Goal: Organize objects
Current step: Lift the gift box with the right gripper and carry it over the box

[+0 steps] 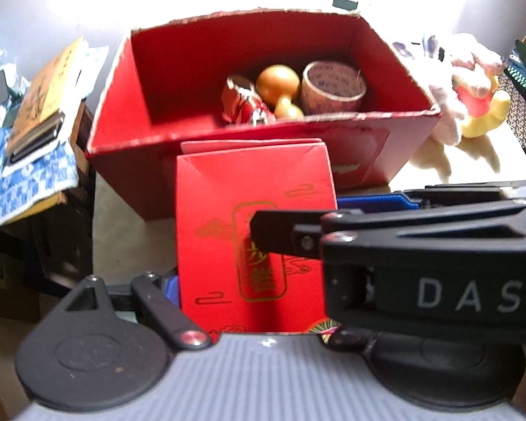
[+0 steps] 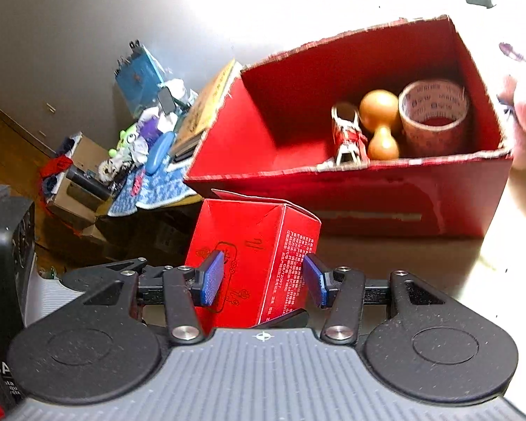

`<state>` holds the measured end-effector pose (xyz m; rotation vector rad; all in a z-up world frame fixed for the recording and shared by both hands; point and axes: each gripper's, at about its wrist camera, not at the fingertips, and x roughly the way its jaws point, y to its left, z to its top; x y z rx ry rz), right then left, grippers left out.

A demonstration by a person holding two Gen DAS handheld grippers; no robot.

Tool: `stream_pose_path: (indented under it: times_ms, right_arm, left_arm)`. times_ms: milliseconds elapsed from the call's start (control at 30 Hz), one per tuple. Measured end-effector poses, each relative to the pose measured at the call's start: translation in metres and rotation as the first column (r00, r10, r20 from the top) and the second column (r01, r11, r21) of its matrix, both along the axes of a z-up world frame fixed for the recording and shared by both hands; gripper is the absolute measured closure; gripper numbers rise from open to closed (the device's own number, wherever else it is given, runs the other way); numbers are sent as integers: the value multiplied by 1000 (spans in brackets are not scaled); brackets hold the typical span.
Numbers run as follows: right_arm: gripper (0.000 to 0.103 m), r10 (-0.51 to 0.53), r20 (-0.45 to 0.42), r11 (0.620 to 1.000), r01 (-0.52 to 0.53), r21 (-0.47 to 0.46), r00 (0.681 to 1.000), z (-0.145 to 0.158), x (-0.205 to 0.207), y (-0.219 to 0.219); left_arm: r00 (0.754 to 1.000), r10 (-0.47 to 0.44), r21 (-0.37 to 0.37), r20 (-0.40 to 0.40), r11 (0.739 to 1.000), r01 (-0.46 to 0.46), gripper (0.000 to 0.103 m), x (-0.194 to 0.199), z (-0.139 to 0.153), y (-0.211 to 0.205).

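A small red carton with gold print hangs in front of the big open red box. My left gripper is shut on the carton across its broad face. One blue pad shows at the carton's left edge and the other at its right. My right gripper is shut on the same carton, with blue pads against its two sides. Inside the box lie a tape roll, a wooden gourd and a small red-and-white shoe.
A pale plush toy leans by the box's right side on the light tabletop. To the left, a cluttered side table holds a yellow book, a blue cloth and small items. Cardboard boxes stand on the wooden floor below.
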<state>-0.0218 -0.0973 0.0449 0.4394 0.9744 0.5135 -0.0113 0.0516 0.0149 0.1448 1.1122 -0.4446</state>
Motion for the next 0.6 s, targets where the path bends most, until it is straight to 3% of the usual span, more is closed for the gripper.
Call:
stream_pose_path:
  times_ms: [600]
  right_arm:
    - [50,-83,158,996,76,50,984,54,26,-14]
  left_arm:
    - [981,-14,-43,193,999,22,24,32,65,-10]
